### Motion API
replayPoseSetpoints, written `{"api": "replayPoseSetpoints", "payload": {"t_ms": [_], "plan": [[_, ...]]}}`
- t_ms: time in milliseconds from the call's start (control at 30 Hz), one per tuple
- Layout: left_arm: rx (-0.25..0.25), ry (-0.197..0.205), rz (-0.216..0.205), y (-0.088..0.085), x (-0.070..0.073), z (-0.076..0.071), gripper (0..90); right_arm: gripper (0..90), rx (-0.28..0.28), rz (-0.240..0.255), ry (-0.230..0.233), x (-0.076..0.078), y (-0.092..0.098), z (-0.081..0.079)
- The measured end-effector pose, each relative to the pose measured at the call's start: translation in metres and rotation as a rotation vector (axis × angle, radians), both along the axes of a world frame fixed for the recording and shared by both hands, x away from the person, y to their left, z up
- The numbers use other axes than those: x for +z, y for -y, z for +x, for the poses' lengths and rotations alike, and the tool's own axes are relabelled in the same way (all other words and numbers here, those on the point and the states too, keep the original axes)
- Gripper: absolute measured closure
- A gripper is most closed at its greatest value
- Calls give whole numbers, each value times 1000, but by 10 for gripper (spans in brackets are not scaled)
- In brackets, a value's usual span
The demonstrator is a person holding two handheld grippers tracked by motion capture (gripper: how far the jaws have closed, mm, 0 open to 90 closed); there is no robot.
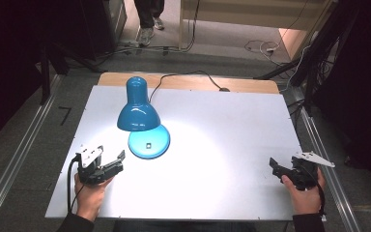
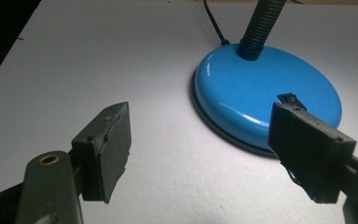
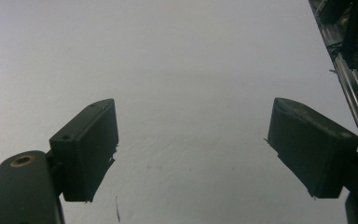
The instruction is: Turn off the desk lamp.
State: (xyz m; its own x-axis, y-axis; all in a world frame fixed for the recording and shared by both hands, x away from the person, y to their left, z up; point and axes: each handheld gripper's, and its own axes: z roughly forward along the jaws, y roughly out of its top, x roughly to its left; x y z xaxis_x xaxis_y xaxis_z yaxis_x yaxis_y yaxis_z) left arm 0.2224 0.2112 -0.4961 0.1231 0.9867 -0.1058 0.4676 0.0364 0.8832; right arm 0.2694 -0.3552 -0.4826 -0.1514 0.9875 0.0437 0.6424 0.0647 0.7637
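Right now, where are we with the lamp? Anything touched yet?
Done: the blue lamp appears lit, casting a bright pool on the table. In hand: nothing; the left gripper is open just short of the lamp base, near its black switch. The right gripper is open, apart. Left: any contact.

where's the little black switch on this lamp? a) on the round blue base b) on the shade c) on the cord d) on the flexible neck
a: in the left gripper view the small black switch sits on top of the round blue base, in front of where the ribbed neck rises; the high view shows the same dark square on the base.
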Motion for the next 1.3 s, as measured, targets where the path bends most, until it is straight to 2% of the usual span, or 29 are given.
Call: {"api": "replayPoseSetpoints", "payload": {"t_ms": [1300], "plan": [[-68, -3, 15, 30, -1, 13, 222, 150, 3, 10, 3, 1, 0, 0]]}}
